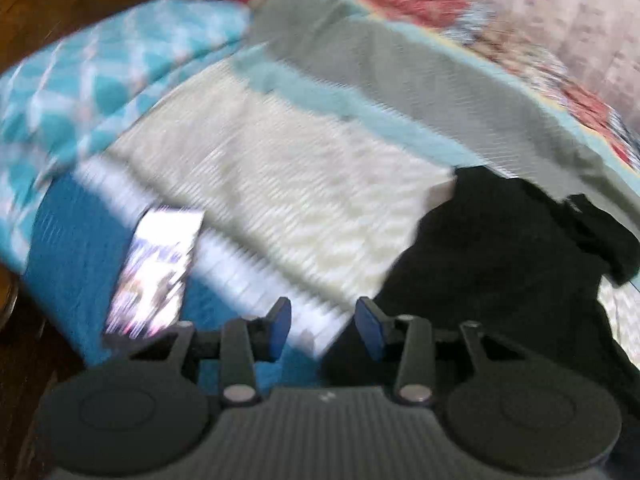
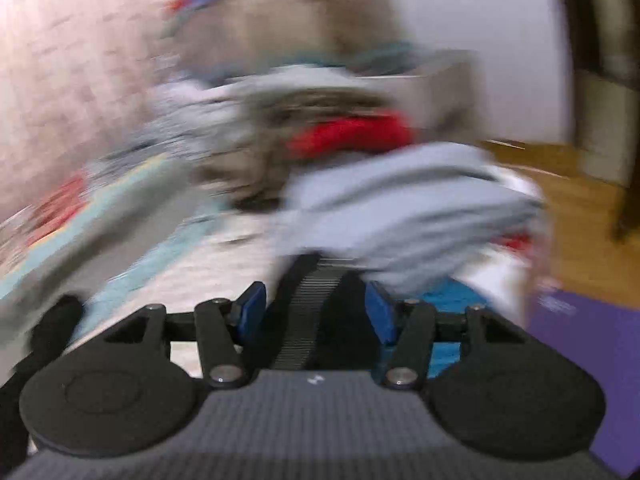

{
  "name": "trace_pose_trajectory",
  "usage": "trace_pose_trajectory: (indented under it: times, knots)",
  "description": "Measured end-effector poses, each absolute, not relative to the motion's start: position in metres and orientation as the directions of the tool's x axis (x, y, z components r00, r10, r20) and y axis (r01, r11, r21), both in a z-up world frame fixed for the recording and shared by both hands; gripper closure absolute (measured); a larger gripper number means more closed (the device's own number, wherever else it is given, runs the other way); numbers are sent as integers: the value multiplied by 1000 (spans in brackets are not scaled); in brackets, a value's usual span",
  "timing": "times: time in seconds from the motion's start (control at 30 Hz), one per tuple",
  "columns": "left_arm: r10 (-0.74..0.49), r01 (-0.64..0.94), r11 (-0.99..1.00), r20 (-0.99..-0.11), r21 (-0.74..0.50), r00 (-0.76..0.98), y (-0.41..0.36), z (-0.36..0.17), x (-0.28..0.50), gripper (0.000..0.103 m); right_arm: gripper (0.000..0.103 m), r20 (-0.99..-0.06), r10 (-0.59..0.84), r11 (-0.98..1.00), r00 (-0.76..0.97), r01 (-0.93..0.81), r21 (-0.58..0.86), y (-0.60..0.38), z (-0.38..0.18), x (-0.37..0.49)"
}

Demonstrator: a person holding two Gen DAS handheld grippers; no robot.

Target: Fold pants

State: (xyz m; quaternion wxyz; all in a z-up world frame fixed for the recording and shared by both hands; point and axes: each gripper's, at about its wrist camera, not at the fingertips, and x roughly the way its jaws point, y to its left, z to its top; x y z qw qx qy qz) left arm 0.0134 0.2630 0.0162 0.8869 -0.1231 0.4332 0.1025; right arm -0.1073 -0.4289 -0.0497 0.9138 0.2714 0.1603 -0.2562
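Both views heavily motion-blurred; detail is limited.

Left wrist view: black pants (image 1: pixel 508 264) lie crumpled in a soft, matte heap on the right side of the bed, folds irregular, one flap sticking out toward the right edge. They rest on a cream blanket (image 1: pixel 288 200) with a fine ribbed or woven texture. Beyond it, a grey-green strip of cloth (image 1: pixel 400 72) runs diagonally with a pale teal border. A teal pillow with white lattice pattern (image 1: pixel 100 76) sits at upper left. A glossy rectangular item, possibly a phone or printed card (image 1: pixel 156 268) (too smeared to tell which), lies on a deep-blue sheet (image 1: pixel 76 256). A red-and-pink patterned quilt (image 1: pixel 500 20) fills the far side.

The left gripper (image 1: pixel 323 326) is held low over the blanket edge, fingers spread with a clear gap, blue pads (image 1: pixel 280 324) bare, nothing between them. The pants sit just beside its right finger.

Right wrist view: the right gripper (image 2: pixel 316 312) points toward a loose pile of laundry: pale grey-blue fabric (image 2: pixel 408 208) in soft bunched folds, a red garment (image 2: pixel 352 134) behind, brownish cloth alongside. Between its blue pads (image 2: pixel 252 308) sits black cloth with a ribbed band (image 2: pixel 310 312), elastic-looking (likely the pants' waistband). The fingers appear to pinch it, though blur hides the contact. A purple mat (image 2: pixel 592 352) and wooden floor (image 2: pixel 576 208) show at right.
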Motion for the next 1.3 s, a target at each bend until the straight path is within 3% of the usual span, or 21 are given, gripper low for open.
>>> trace_pose_trajectory:
  times: [0.13,0.33,0.43,0.6,0.63,0.67,0.7,0.77,0.83,0.93,1.1,1.3]
  knots:
    - [91,-173,984,-726,-39,681,217,15,63,54,45,-388,-129,910,913,265,321,-371,-19,-40]
    - [75,-142,989,-740,-28,668,197,-8,145,39,40,-435,216,976,874,-210,63,-241,6,87]
    - [78,-148,989,-747,-28,660,195,-23,172,22,39,-492,266,945,829,-325,-36,-181,-1,154]
    - [42,-137,989,-757,-64,652,191,-43,196,20,42,-574,228,931,787,-348,-108,-110,-32,253]
    - [44,-134,989,-760,-57,649,190,-46,200,21,45,-592,203,930,780,-342,-132,-104,-41,269]
    - [51,-131,990,-765,-44,642,187,-51,205,23,73,-619,160,930,769,-328,-167,-97,-45,283]
    - [53,-129,991,-770,-38,635,182,-54,209,32,93,-653,132,929,746,-322,-180,-100,-50,296]
    - [26,-87,995,-769,-39,639,175,-59,215,51,93,-602,153,959,784,-264,-101,-117,-35,290]
    - [9,-61,997,-761,-40,649,170,-60,219,84,94,-500,176,984,848,-171,56,-165,0,280]
    - [14,-70,997,-753,-43,658,164,-61,221,91,94,-374,106,970,921,-12,244,-247,47,252]
    - [35,-129,988,-709,-80,705,172,-39,199,94,98,-250,-36,883,968,148,446,-355,103,182]
    - [56,-185,973,-643,-136,764,200,-4,168,94,101,-71,-207,811,976,211,546,-407,141,80]
